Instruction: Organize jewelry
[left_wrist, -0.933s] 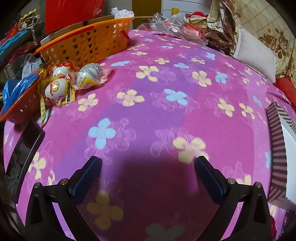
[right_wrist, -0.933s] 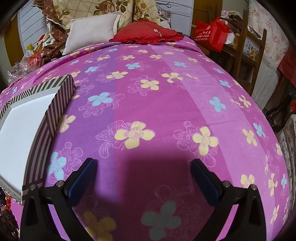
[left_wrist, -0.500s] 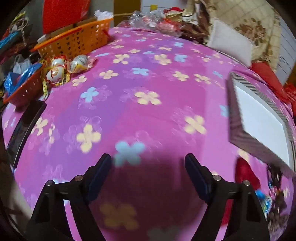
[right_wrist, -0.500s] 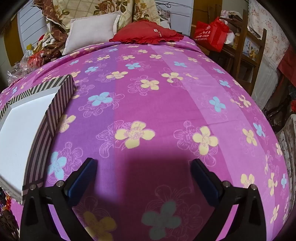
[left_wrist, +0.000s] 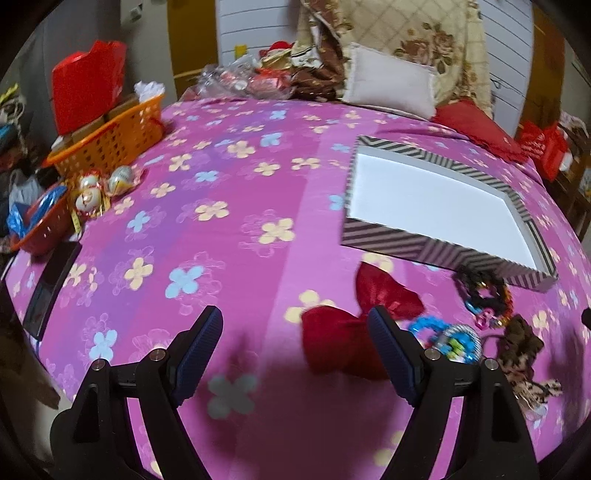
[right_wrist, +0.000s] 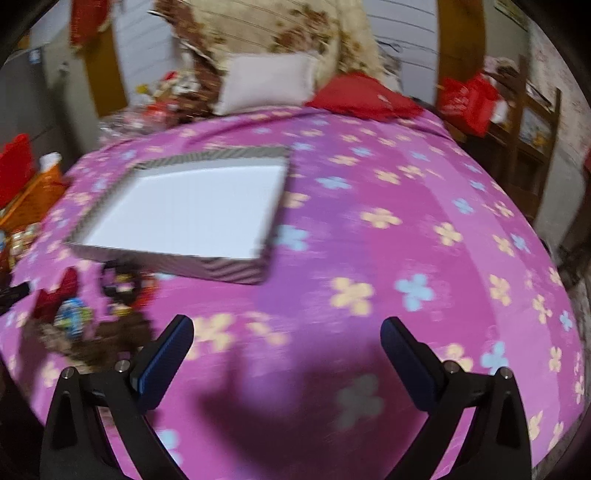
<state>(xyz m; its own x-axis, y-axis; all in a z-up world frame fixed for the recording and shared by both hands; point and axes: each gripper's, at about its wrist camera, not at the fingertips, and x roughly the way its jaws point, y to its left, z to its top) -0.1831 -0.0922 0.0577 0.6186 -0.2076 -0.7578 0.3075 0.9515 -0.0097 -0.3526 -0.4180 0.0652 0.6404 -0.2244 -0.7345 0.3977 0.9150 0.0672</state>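
Beside left tongs (left_wrist: 295, 326): red bow (left_wrist: 340, 339), sharp.

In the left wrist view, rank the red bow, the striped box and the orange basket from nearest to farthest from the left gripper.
1. Red bow: touching or just behind the left gripper's right finger.
2. Striped box: beyond the bow, right of centre.
3. Orange basket: far left, at the bed's edge.

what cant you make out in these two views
- Red bow, left view: its middle is hidden behind the left tool's finger.
- Trinkets, right view: motion blur; pieces cannot be told apart.
- Leopard scrunchie, left view: blurred, partly behind the tool frame.
- Box floor: glare washes it out.
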